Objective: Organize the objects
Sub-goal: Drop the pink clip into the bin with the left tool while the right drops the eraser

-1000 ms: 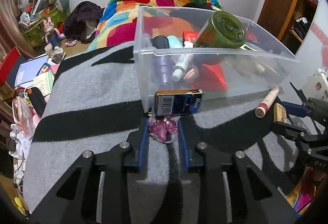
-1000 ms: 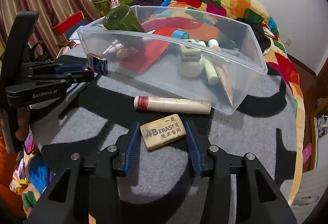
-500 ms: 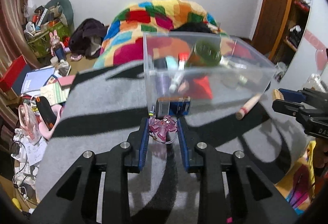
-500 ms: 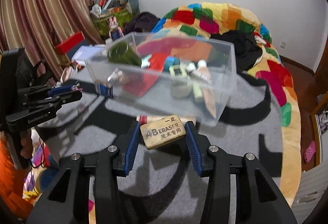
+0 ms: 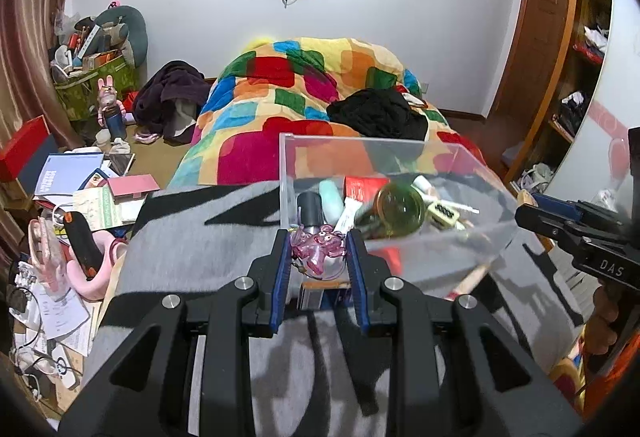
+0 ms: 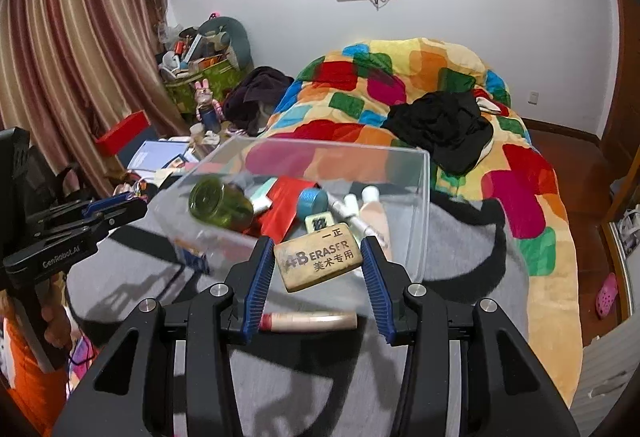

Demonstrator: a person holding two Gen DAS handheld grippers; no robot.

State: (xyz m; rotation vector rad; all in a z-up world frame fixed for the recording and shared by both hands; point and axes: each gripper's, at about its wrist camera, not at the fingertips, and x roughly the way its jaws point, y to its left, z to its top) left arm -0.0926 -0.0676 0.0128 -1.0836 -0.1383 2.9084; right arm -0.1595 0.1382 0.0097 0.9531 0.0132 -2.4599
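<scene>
- Two held items: the left gripper (image 5: 319, 251) has its fingers clamped on a pink charm (image 5: 318, 247); the right gripper (image 6: 318, 263) has its fingers clamped on a tan eraser (image 6: 318, 261) printed "4B ERASER".
- Both items sit in the air at the near rim of a clear plastic bin (image 6: 420, 205), which rests on a grey-and-black blanket (image 6: 304, 369).
- Bin contents: a green glass jar (image 6: 220, 204) lying on its side, a red packet (image 6: 282, 207), a blue-capped tube (image 6: 312, 200), and white tubes.
- Right wrist view only: a cream tube with a red end (image 6: 308, 321) lies on the blanket below the eraser, outside the bin; the left gripper appears at the left edge.
- Left wrist view only: a blue box (image 5: 316, 295) stands against the bin's near wall, below the charm; the right gripper (image 5: 532, 211) appears at the right edge.
- Surroundings: a multicoloured quilt (image 5: 304, 93) lies beyond the bin, with a black garment (image 5: 376, 115) on it.
</scene>
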